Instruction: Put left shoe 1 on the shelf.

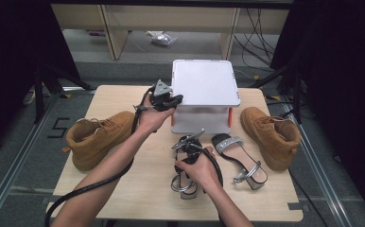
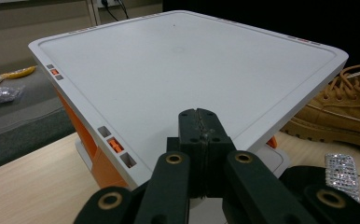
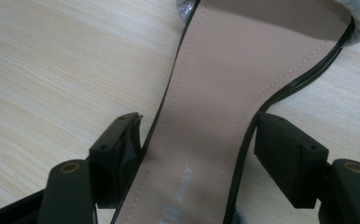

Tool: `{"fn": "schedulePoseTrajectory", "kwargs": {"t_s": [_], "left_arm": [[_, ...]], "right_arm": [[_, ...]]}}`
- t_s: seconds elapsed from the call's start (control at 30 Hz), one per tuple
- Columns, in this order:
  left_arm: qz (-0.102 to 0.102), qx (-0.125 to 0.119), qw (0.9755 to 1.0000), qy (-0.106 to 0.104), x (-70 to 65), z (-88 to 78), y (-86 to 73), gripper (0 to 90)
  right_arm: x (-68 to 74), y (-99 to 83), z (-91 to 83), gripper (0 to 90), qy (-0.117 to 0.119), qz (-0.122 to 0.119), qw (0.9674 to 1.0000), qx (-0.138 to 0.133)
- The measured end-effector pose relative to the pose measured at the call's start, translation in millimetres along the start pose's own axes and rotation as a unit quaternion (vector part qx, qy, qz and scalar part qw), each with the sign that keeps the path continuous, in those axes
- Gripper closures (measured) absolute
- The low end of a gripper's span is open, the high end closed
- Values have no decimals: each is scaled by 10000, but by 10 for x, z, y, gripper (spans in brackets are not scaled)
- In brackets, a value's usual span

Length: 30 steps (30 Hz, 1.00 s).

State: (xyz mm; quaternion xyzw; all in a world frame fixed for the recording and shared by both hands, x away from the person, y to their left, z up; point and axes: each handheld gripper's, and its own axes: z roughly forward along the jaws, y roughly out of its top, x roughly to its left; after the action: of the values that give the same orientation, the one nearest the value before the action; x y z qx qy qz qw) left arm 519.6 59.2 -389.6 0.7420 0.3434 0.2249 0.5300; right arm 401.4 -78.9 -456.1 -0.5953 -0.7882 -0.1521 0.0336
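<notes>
A white-topped box (image 1: 204, 82) with orange sides stands at the back middle of the wooden table (image 1: 138, 189). My left gripper (image 1: 176, 99) hovers at its front left corner. In the left gripper view the left gripper (image 2: 199, 114) is shut on nothing, just above the lid (image 2: 178, 70). A black sandal (image 1: 183, 184) with a tan insole (image 3: 243, 56) lies in front of the box. My right gripper (image 1: 186, 150) is over it. In the right gripper view the right gripper (image 3: 197, 135) is open, its jaws on either side of the sole.
A second black sandal (image 1: 239, 158) with a glittery strap (image 2: 342, 170) lies to the right of the first. One tan boot (image 1: 98, 137) sits at the table's left, another (image 1: 270, 135) at its right. Black stands flank the table, and a plastic bag (image 1: 161, 39) lies on the floor behind.
</notes>
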Motion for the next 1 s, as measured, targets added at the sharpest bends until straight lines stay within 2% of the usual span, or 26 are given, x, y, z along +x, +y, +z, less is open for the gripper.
{"fn": "schedulePoseTrajectory", "kwargs": {"t_s": [0.03,0.1,0.13,0.2,0.23,0.27,0.3,0.33,0.37,0.47,0.53,0.63,0.67,0.7,0.73,0.77,1.0], "left_arm": [[-22,-7,10000,5,0,2,-1,894],[2,-6,10000,11,-2,2,-3,894],[12,-2,10000,11,-1,1,-2,894],[3,-2,10000,6,1,2,-1,895],[0,-1,10000,3,2,2,0,895],[-25,-1,10000,5,1,4,1,895],[-25,-1,10000,5,1,4,1,894],[-19,15,10000,13,0,4,5,895],[-10,32,10000,23,-3,5,10,895],[-7,48,10000,15,-2,5,14,895],[-6,56,10000,8,0,5,16,895],[5,63,10000,12,-2,5,19,895],[6,74,10000,10,-2,6,21,895],[9,79,10000,12,-2,6,23,894],[13,86,10000,16,-2,7,25,894],[18,97,9999,17,-1,7,26,895],[43,105,9999,19,-1,9,30,895]], "right_arm": [[-40,17,20,328,-115,-298,9994,-159],[-38,20,21,329,-95,-275,9995,-159],[-37,34,11,331,-178,-315,9993,-76],[-37,48,11,332,-159,-272,9995,26],[-30,54,17,334,-157,-249,9996,-10],[-6,57,18,336,-121,-95,9998,87],[22,68,-2,339,-40,58,9995,313],[-7,71,23,342,-206,-213,9996,42],[-8,86,0,345,-262,-296,9991,149],[-4,87,11,355,-280,-271,9991,142],[-10,91,-15,366,-322,-336,9985,286],[-14,82,-18,371,-373,-375,9984,223],[-10,74,-24,378,-349,-275,9987,248],[-21,72,-24,381,-371,-369,9983,243],[-48,81,-37,386,-361,-575,9972,307],[-32,76,-48,388,-431,-503,9972,344],[-7,70,-25,363,-546,-648,9957,381]]}}
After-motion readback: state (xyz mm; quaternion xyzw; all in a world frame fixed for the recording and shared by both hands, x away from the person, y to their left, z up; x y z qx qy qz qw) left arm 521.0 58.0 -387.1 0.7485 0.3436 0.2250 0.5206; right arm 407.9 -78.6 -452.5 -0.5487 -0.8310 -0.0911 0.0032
